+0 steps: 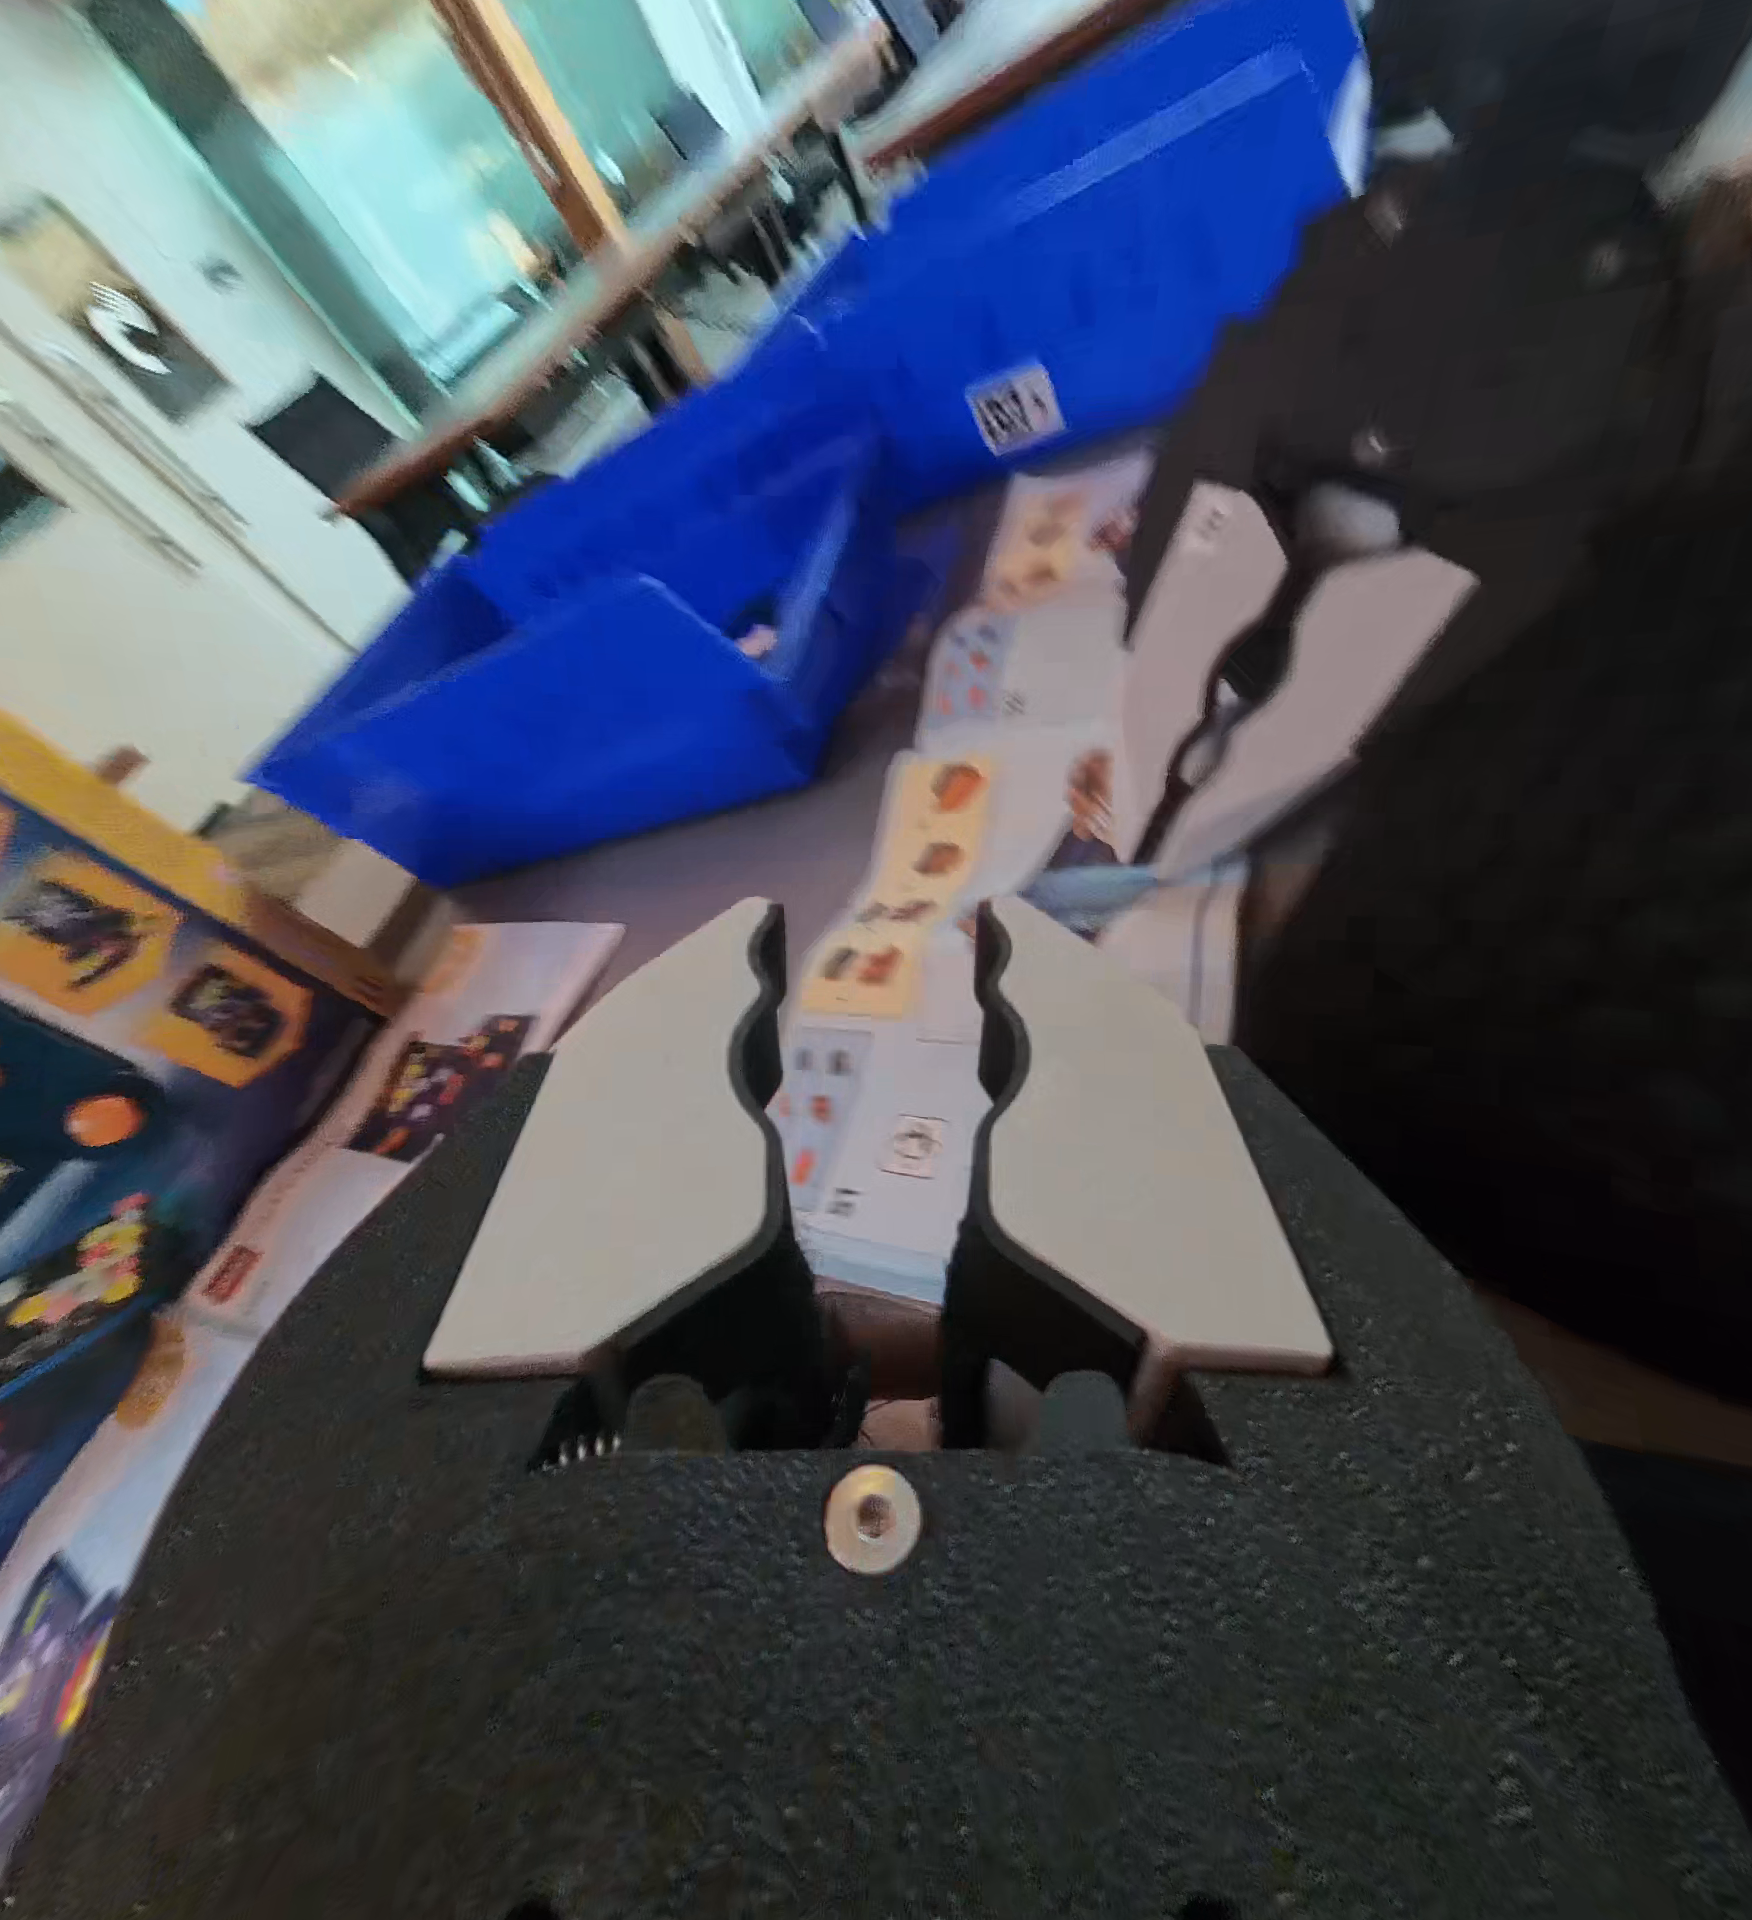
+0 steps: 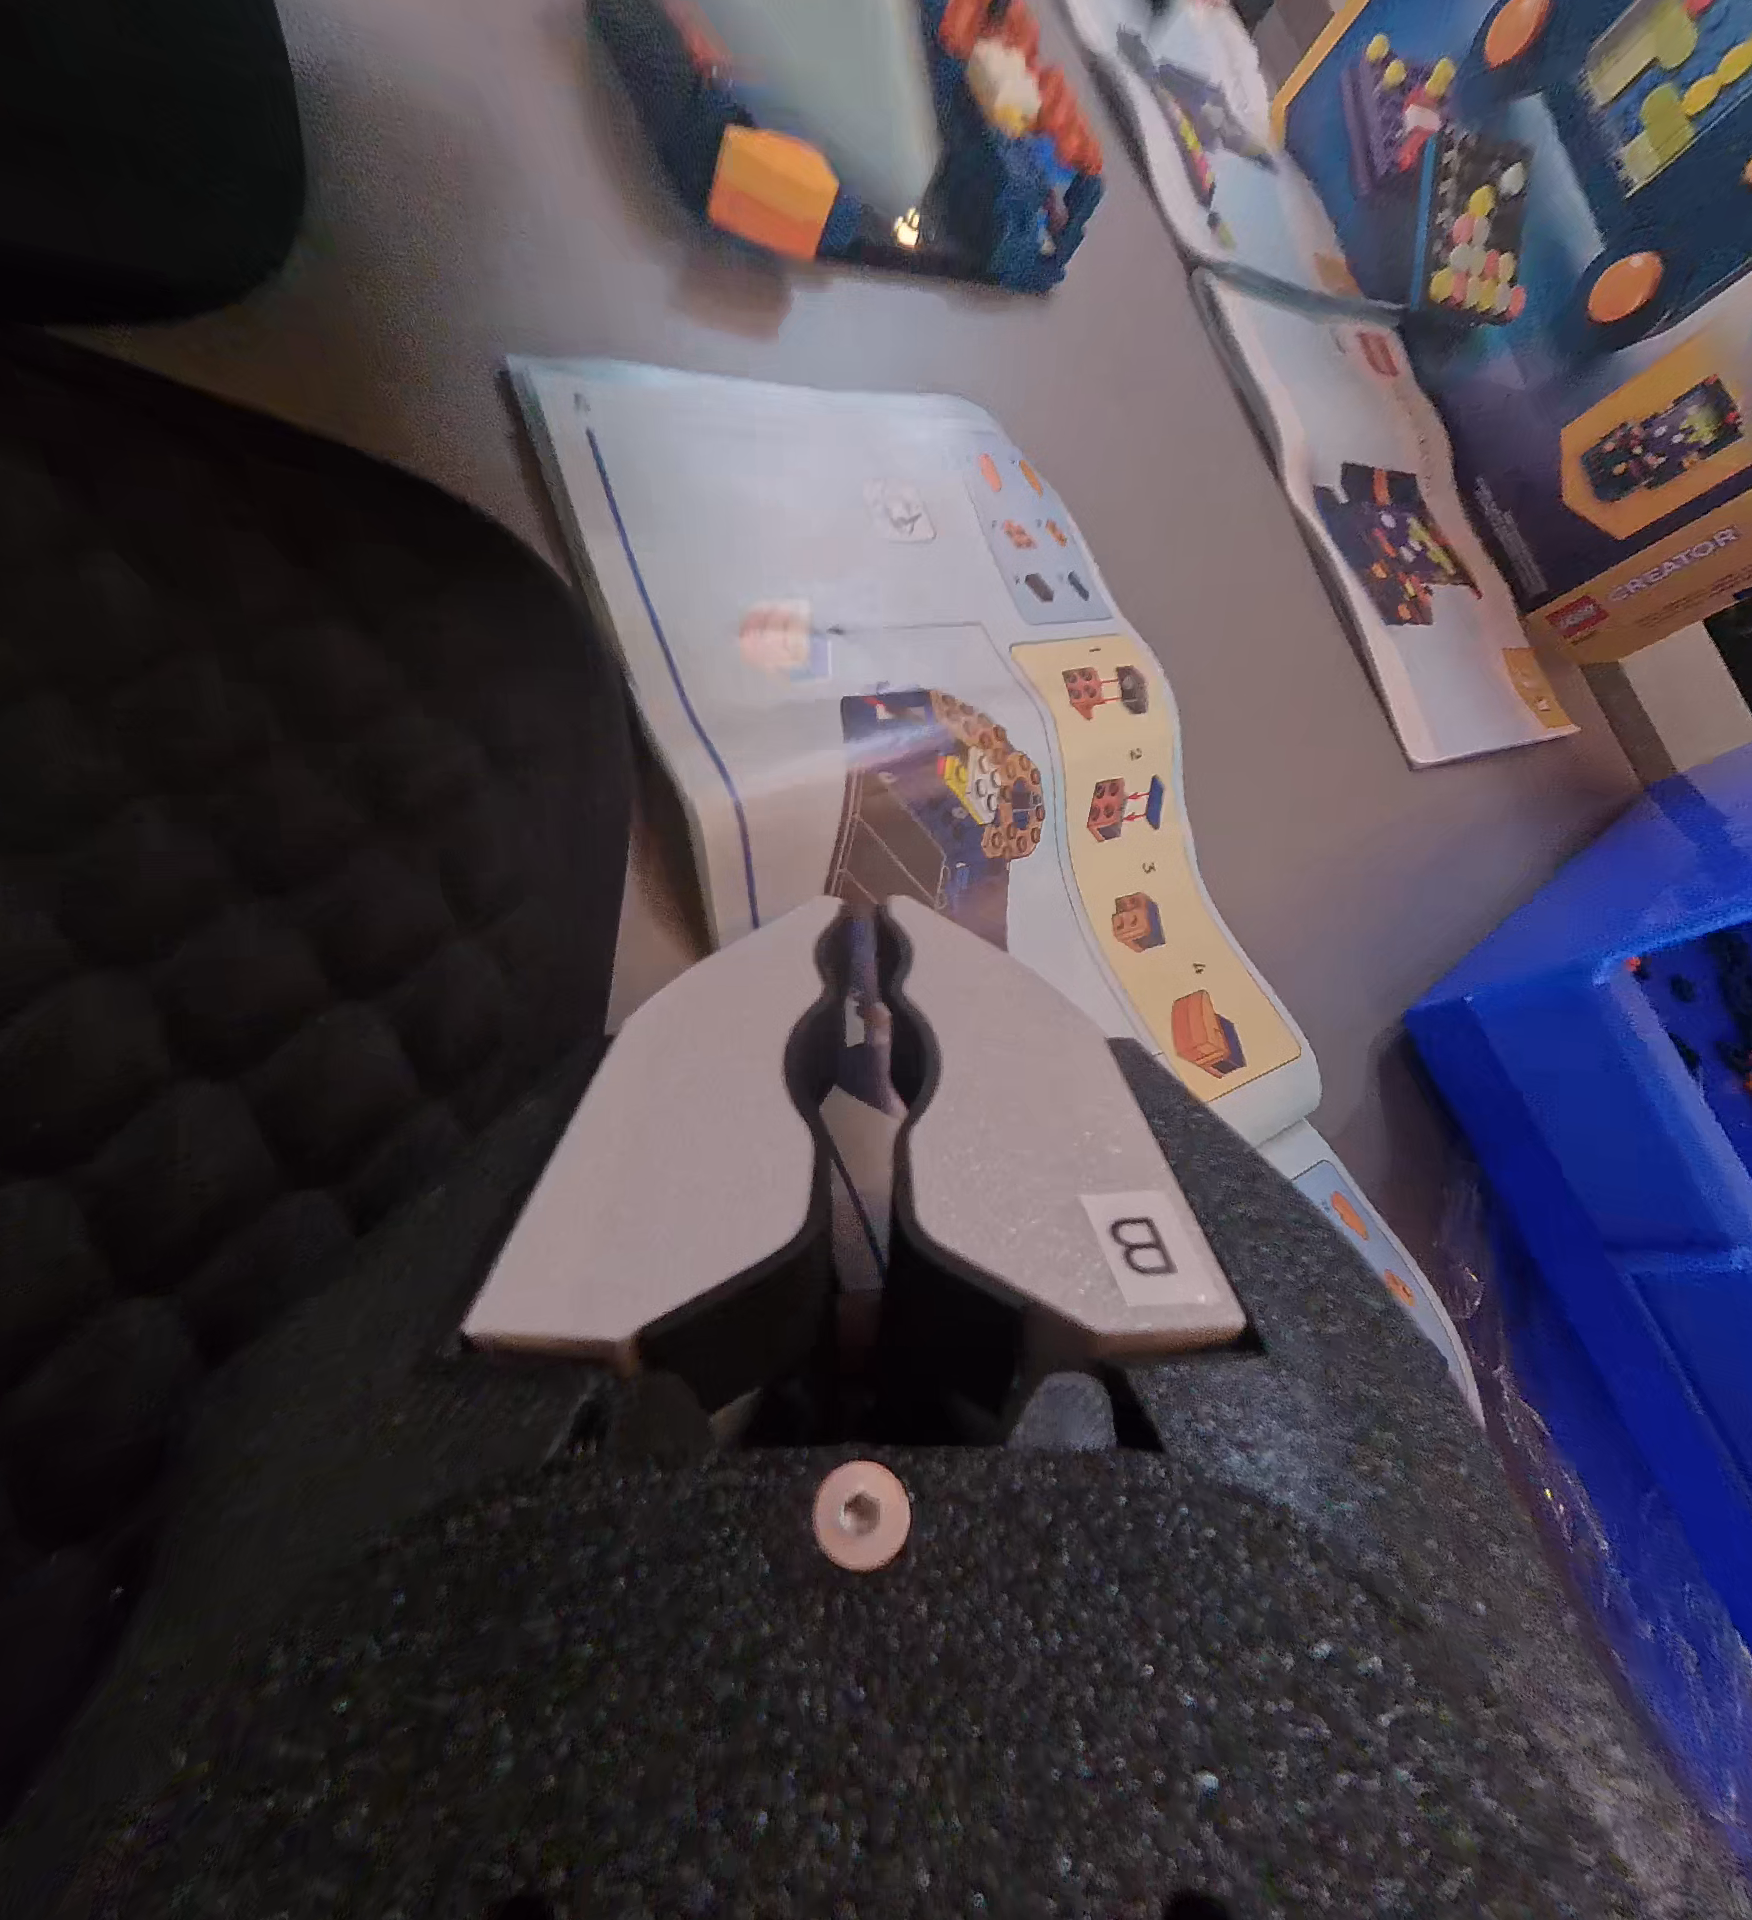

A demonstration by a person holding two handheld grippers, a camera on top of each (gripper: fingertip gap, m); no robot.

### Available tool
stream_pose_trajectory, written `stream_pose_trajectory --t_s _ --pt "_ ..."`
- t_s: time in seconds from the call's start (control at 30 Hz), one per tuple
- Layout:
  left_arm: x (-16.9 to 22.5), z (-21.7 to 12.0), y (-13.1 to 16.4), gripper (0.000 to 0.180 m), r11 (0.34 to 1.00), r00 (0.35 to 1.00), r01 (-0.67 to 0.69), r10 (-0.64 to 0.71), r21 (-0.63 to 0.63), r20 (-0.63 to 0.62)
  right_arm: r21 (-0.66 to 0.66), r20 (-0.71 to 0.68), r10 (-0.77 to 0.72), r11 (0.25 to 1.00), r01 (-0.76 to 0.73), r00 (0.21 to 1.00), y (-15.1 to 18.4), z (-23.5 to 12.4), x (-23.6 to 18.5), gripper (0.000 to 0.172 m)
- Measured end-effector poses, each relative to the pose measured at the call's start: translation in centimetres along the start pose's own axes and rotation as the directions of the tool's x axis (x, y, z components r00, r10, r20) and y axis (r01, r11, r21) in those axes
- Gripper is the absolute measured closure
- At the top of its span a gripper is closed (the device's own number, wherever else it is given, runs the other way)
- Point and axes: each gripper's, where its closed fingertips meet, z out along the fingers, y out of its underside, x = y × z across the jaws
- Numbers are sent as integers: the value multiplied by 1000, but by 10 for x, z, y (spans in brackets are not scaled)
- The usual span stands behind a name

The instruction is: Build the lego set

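An open instruction booklet [image 2: 851,582] lies on the grey desk [image 2: 1267,727]. Above it the right gripper [image 2: 864,920] is held, its jaws nearly closed with nothing visibly gripped. The left gripper [image 1: 877,925] is held over the same booklet [image 1: 945,831], jaws parted and empty. Blue bins [image 1: 643,644] stand just beyond the booklet; a toy box [image 2: 1630,312] lies beside it.

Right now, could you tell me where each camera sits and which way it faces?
Left wrist view: on the left gripper, jaws apart and bare, looking along the table past the open booklet to blue bins; the right gripper shows farther off.
Right wrist view: on the right gripper, jaws nearly closed, looking down onto the booklet.
Shared: booklet, blue bins, toy box.
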Motion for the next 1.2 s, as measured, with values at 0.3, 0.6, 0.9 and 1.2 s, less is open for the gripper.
stream_pose_trajectory --t_s 0.3,0.6,0.9,1.2 --pt "-63 -99 29 122 987 989 143 -141 -76 32 336 217 338 855 -396 916 -56 -36 23 147" --pt "-48 -111 103 95 908 937 342 -349 -242 14 -122 513 157 986 -109 844 -93 76 -10 104" --pt "-44 -108 135 102 867 948 312 -314 -388 60 -169 526 125 985 -41 841 -115 144 -27 104" --pt "-109 -149 84 110 954 910 298 -290 20 297 -70 543 132 991 -112 829 -160 166 -52 99"
